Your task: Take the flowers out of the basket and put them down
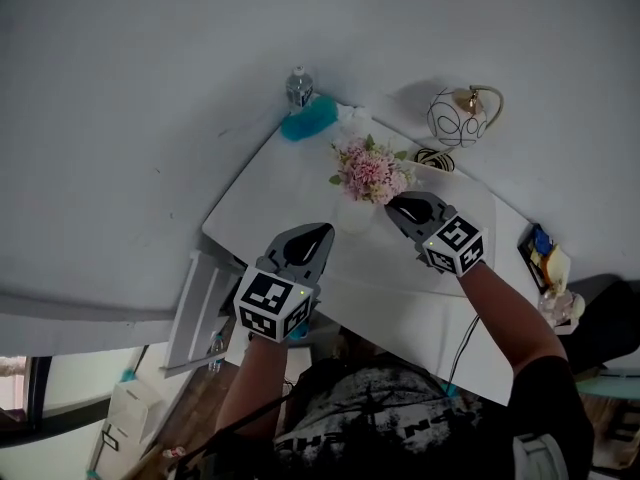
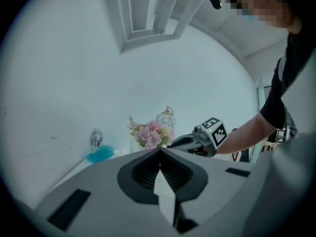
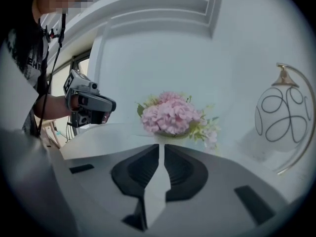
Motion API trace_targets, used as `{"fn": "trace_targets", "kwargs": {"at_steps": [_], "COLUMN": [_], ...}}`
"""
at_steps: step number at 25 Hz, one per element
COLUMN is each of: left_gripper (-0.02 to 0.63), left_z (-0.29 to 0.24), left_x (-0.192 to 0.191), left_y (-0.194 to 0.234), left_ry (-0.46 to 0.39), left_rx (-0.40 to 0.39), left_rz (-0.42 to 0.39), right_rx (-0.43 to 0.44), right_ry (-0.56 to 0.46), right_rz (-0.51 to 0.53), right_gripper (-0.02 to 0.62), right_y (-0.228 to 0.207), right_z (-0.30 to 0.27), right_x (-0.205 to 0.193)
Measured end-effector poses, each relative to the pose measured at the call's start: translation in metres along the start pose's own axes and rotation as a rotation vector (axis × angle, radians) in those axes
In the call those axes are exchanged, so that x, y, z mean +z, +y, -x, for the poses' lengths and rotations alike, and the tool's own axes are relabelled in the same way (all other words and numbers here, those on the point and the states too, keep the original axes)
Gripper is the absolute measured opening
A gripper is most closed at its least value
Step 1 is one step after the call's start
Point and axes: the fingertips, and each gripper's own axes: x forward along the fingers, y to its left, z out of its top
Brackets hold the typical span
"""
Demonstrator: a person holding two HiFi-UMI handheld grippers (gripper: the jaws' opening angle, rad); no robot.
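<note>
White tabletop (image 1: 280,203), white wall: one bunch of pink flowers (image 1: 372,171) stands in its pale basket (image 1: 353,215) near the middle of the table. The person's two grippers point at it from either side. The left gripper (image 1: 322,230) hangs just short of the basket with its jaws pressed together and nothing between them. The right gripper (image 1: 392,204) has its tip close beside the blooms, and its jaws are likewise clenched on nothing, with only a hairline slit showing in its own view. Neither tool touches the flowers.

Each gripper carries one cube of black-and-white square markers, which show patterns only and no words.

At the table's far corner stands one clear water bottle (image 1: 298,86). Its label is too small to read. One teal, soft-looking heap (image 1: 308,120) lies against the bottle. Further right is one lamp (image 1: 460,116), a white globe looped with black lines that hangs from a brass-coloured arch. One small black-and-white striped object (image 1: 435,158) sits just in front of the lamp.

The pale print on the person's dark shirt (image 1: 390,418) cannot be made out. No legible brand or lettering appears in any of the three views.
</note>
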Motion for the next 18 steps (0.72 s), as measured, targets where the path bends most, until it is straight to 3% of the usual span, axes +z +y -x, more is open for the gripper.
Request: {"fn": "trace_targets", "kwargs": {"at_steps": [2,8,18], "left_gripper": [0.012,0.012,0.012], "left_z": [-0.001,-0.005,-0.013], "left_x": [-0.003,-0.008,-0.019], "left_y": [0.002,0.003,0.0], "left_ry": [0.003,0.005,0.024], "left_rx": [-0.003,-0.034,-0.07], "left_rz": [0.008,0.012,0.022], "right_rx": [-0.004,-0.004,0.005], "right_ry": [0.012,0.049,-0.056], "right_rz": [-0.035,-0.065,-0.109], "right_gripper": [0.057,0.269,0.32], "right_y": [-0.006,-0.013,-0.021], "right_z": [-0.008,-0.032,-0.063], "right_x": [-0.01,-0.031,-0.022]}}
